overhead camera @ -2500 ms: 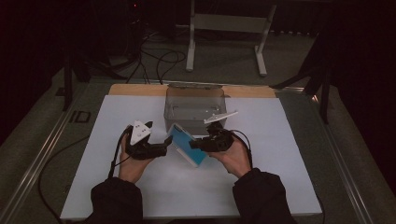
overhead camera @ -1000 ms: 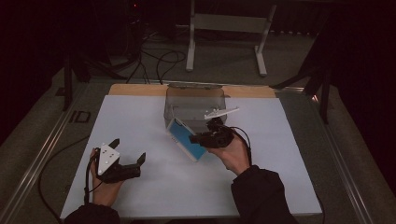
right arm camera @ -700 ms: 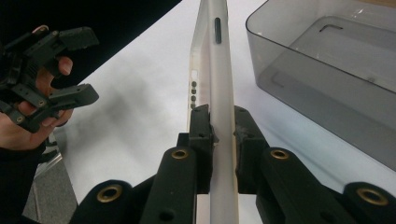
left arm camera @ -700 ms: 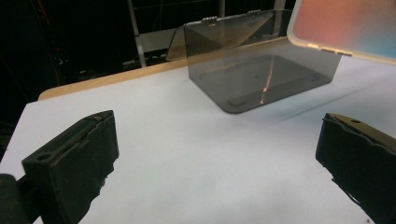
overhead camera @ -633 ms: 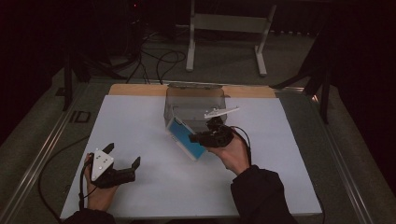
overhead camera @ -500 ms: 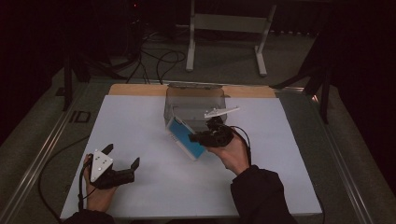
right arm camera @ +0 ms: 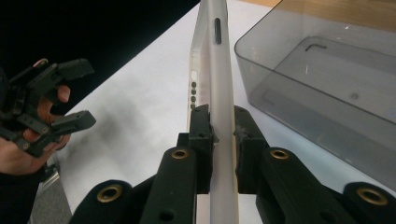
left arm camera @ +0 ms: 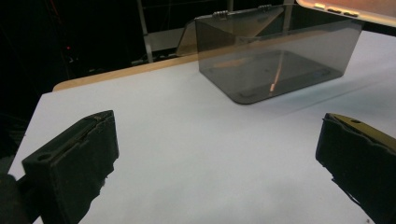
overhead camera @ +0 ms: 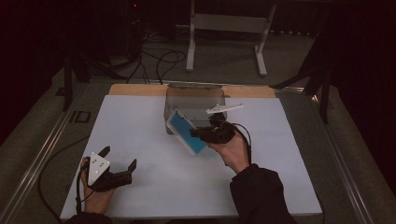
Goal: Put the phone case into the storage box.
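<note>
At centre frame my right gripper [overhead camera: 200, 134] pinches the blue-screened phone [overhead camera: 186, 132] by its edge, aloft beside the open grey box [overhead camera: 194, 95], not yet inside; left gripper [overhead camera: 119, 163], jaws spread and empty, rests lower left on the tabletop [overhead camera: 140, 121].

Dim lab or studio; white table [overhead camera: 140, 121]; loose floor cables [overhead camera: 154, 60]; metal stand [overhead camera: 224, 28] behind

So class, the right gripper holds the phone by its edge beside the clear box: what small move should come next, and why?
Probably carry the phone over the clear box's open top. The right gripper clamps it firmly, and the left gripper waits open, well apart.
</note>
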Action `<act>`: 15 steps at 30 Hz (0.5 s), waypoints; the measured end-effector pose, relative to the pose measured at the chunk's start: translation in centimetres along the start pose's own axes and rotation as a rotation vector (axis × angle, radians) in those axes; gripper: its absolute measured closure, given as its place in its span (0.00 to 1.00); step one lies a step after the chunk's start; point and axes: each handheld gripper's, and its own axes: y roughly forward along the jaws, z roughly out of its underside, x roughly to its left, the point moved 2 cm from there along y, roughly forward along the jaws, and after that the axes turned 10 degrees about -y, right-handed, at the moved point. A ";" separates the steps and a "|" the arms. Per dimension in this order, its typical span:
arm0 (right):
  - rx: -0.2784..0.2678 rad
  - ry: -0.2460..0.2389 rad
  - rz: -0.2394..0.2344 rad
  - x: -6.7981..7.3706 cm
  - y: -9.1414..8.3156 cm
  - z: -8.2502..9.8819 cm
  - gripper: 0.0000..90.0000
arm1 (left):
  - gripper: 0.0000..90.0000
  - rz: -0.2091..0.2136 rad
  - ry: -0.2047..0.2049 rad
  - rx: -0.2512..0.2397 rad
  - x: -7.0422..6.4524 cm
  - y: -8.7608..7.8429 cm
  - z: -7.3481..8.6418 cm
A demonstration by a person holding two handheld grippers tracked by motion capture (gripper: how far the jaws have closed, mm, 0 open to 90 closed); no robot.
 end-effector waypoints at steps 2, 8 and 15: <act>-0.007 0.003 0.003 -0.1 -0.1 -0.1 0.90 | 0.00 -0.001 -0.005 -0.001 0.0 0.0 0.0; -0.026 0.013 0.020 -0.3 -0.1 -0.4 0.90 | 0.00 -0.004 0.000 -0.008 0.0 0.0 0.1; -0.042 0.039 0.037 -0.8 -0.2 -0.7 0.90 | 0.00 -0.004 0.009 0.000 -0.1 0.2 0.3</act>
